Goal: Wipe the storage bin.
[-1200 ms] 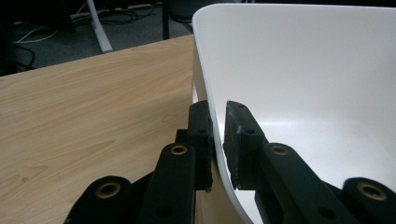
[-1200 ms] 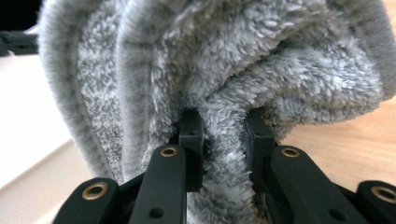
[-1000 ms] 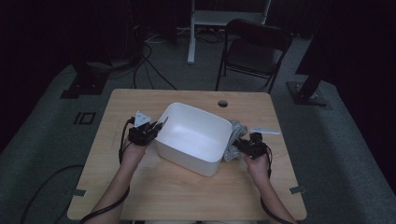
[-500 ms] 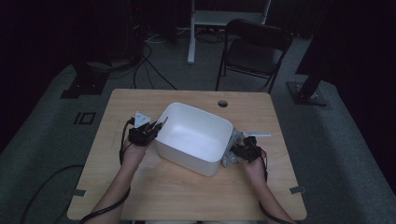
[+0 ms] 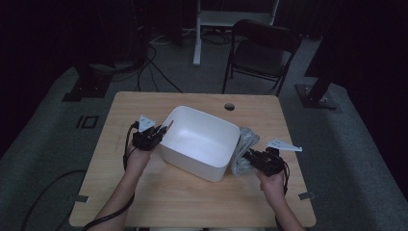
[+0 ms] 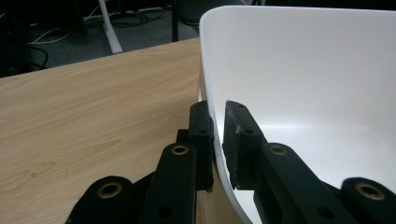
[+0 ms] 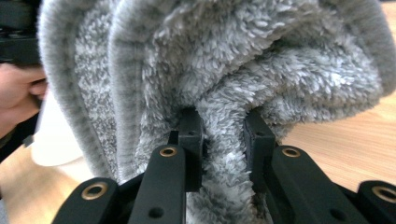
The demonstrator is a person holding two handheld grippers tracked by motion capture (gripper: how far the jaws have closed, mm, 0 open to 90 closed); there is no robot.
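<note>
White plastic tub, rectangular with rounded corners, sits mid-bench on the light wooden bench, and what shows of its pale inside holds nothing. Left tool is clamped narrow on the tub's rim, one jaw outside the wall, one inside. Right tool pinches a fold of the fluffy grey cloth, which is bunched just beside the tub's right wall, outside it.

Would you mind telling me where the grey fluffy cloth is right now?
In the high view the grey fluffy cloth sits right of the white tub, against its wall, pinched by the right gripper; the right gripper view shows its fingers clamping a fold.
</note>
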